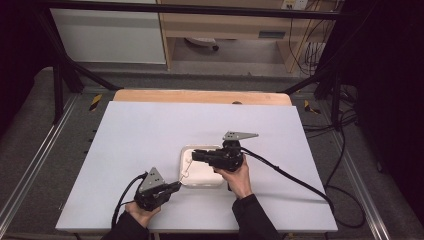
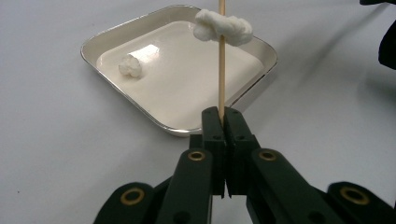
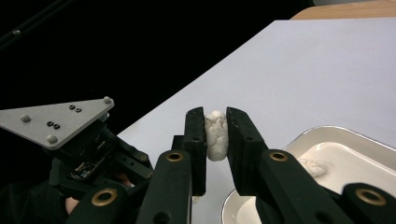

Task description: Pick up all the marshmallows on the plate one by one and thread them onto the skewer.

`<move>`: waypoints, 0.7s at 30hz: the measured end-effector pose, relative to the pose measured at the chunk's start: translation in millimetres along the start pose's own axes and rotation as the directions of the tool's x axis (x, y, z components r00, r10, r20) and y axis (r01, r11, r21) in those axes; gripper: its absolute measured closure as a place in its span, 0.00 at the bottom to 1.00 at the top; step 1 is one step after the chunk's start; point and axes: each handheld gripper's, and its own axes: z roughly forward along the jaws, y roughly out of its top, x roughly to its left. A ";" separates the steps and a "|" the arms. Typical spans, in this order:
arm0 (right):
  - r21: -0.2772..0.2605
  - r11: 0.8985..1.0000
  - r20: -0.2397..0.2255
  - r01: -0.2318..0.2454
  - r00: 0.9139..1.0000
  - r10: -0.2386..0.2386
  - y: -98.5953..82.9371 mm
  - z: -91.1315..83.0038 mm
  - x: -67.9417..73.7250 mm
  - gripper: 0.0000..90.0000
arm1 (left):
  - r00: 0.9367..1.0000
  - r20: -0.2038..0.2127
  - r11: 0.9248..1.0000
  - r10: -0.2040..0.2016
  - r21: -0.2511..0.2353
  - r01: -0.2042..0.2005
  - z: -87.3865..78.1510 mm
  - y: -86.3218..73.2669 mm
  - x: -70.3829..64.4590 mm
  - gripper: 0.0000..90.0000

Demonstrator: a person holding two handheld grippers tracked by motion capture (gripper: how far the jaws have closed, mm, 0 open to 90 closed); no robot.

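Observation:
My left gripper is shut on a thin wooden skewer that stands up out of its jaws. A white fluffy lump is threaded on the skewer, above the far side of a shallow white tray. Another white lump lies in the tray. My right gripper is shut on a third white lump, held over the tray's left edge. In the high view the left gripper sits just left of the tray and the right gripper hovers over it.
The tray sits near the middle front of a white table top, with a wooden strip along the far edge. A cable trails right from the right gripper. Metal frame legs stand at both far corners.

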 end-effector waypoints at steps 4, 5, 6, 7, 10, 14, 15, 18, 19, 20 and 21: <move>-0.010 1.000 -0.003 0.003 1.000 -0.003 -2.2 1.5 1.0 0.89 | 1.000 -0.001 1.000 -0.004 0.003 0.004 0.3 -0.2 -0.6 0.99; -0.013 1.000 -0.004 0.004 1.000 -0.004 -2.8 2.0 1.2 0.89 | 1.000 -0.001 1.000 -0.006 0.004 0.006 0.4 -0.2 -0.8 0.99; -0.015 1.000 -0.004 0.001 1.000 -0.001 -3.6 2.4 1.5 0.89 | 1.000 -0.002 1.000 -0.005 0.007 0.005 0.6 -0.4 -1.0 0.99; -0.015 1.000 -0.004 0.003 1.000 -0.003 -4.4 2.9 1.6 0.89 | 1.000 -0.002 1.000 -0.006 0.009 0.006 0.8 -0.6 -1.2 0.99; -0.018 1.000 -0.007 0.006 1.000 -0.006 -6.7 4.3 2.1 0.89 | 1.000 -0.006 1.000 -0.008 0.017 0.008 1.8 -0.9 -1.5 0.99; -0.022 1.000 -0.010 0.005 1.000 -0.005 -8.4 5.2 3.2 0.89 | 1.000 -0.014 1.000 -0.004 0.012 0.004 0.7 -0.8 -2.0 0.99; -0.021 1.000 -0.011 0.005 1.000 -0.006 -8.6 5.2 3.5 0.89 | 1.000 -0.011 1.000 -0.007 0.011 0.007 0.5 -0.7 -2.1 0.99; -0.022 1.000 -0.009 0.010 1.000 -0.011 -9.2 5.2 4.2 0.89 | 1.000 -0.014 1.000 -0.008 0.009 0.008 -0.4 -0.1 -2.9 0.99; -0.024 1.000 -0.010 0.010 1.000 -0.011 -9.5 5.2 4.6 0.89 | 1.000 -0.016 1.000 -0.009 0.005 0.009 -0.8 0.1 -3.0 0.99; -0.025 1.000 -0.010 0.013 1.000 -0.013 -9.7 5.1 4.8 0.89 | 1.000 -0.019 1.000 -0.011 0.000 0.011 -1.2 0.2 -3.0 0.99; -0.026 1.000 -0.012 0.011 1.000 -0.012 -9.8 5.2 5.2 0.89 | 1.000 -0.022 1.000 -0.007 -0.002 0.007 -1.8 0.1 -3.3 0.99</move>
